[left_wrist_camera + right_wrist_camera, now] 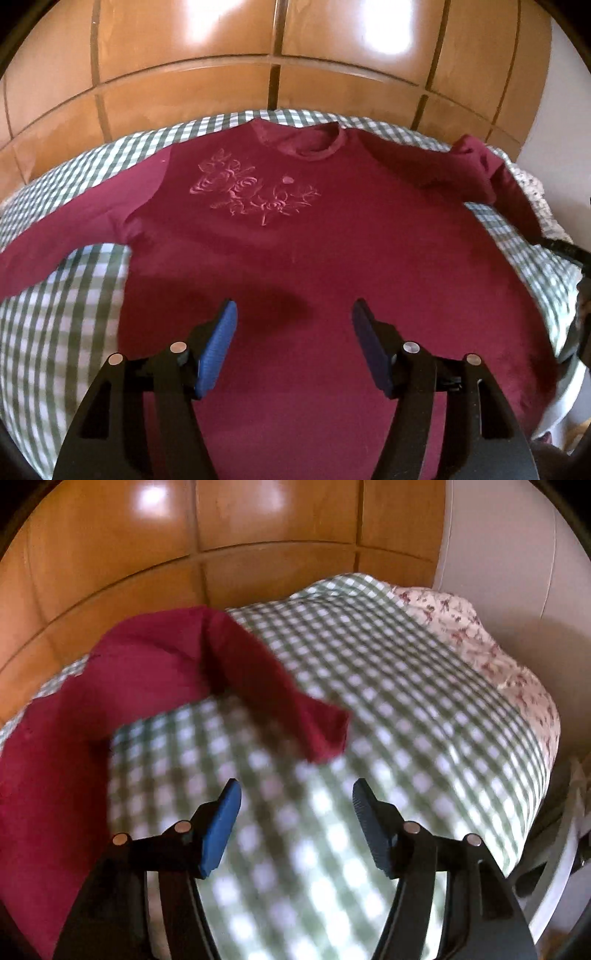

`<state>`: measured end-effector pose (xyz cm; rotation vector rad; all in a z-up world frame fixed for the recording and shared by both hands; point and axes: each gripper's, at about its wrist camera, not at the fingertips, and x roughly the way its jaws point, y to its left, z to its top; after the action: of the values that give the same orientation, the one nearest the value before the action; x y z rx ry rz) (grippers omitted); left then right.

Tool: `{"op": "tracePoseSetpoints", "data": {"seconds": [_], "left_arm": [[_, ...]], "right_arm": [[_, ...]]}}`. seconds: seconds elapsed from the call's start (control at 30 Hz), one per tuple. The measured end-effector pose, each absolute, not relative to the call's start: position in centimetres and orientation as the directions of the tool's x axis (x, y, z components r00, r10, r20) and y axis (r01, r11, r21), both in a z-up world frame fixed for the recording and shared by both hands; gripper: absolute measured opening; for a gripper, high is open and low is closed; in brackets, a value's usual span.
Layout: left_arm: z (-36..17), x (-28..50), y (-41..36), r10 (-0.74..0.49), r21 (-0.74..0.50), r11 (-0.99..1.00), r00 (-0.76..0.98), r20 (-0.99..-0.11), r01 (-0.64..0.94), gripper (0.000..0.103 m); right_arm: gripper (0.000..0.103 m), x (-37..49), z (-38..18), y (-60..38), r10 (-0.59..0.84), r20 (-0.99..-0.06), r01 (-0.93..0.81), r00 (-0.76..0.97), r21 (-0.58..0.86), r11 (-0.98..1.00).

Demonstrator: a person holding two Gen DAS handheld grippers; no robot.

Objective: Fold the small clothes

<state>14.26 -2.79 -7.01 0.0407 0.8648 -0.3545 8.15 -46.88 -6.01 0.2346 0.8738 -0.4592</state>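
Covering bed: green-checked quilt (66,332), maroon shirt (295,240) atop; wooden wardrobe (221,55) behind; both jaws wide, empty.

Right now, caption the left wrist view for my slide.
Open left gripper hovering over a maroon long-sleeved top with pink floral embroidery, spread on a green-checked bedspread.

The shirt (295,236) lies flat on the bedcover (62,332), collar toward the wardrobe (221,44) behind the bed. 1 sleeve (273,679) lies folded back on the cover at the right, the pillow (480,646) beyond it.
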Motion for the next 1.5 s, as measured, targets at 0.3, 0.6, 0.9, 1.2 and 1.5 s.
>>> {"op": "tracePoseSetpoints", "data": {"seconds": [0.3, 0.6, 0.9, 1.2, 1.5], "left_arm": [[-10.4, 16.2, -2.7, -0.274, -0.124, 0.951, 0.583, -0.765, 0.285, 0.085], [-10.6, 16.1, -3.0, -0.286, -0.121, 0.944, 0.577, -0.765, 0.307, 0.092], [-10.6, 16.1, -3.0, -0.295, -0.129, 0.941, 0.573, -0.765, 0.312, 0.095], [-10.6, 16.2, -3.2, -0.291, -0.122, 0.941, 0.572, -0.767, 0.316, 0.096], [-10.8, 16.2, -3.1, -0.303, -0.133, 0.938, 0.568, -0.765, 0.321, 0.097]], "right_arm": [[0.005, 7.4, -0.7, -48.1, -0.244, -0.735, 0.412, 0.633, 0.053, 0.910], [0.005, 7.0, 4.1, -53.6, -0.550, -0.646, 0.560, 0.529, -0.222, 0.798], [0.016, 7.0, -6.9, -58.6, -0.422, -0.887, 0.548, 0.188, -0.262, 0.794], [0.056, 14.0, -3.6, -54.3, -0.135, -0.840, 0.427, 0.526, 0.123, 0.896], [0.041, 25.8, -9.7, -45.1, 0.020, -0.920, 0.151, 0.392, 0.086, 0.985]]}}
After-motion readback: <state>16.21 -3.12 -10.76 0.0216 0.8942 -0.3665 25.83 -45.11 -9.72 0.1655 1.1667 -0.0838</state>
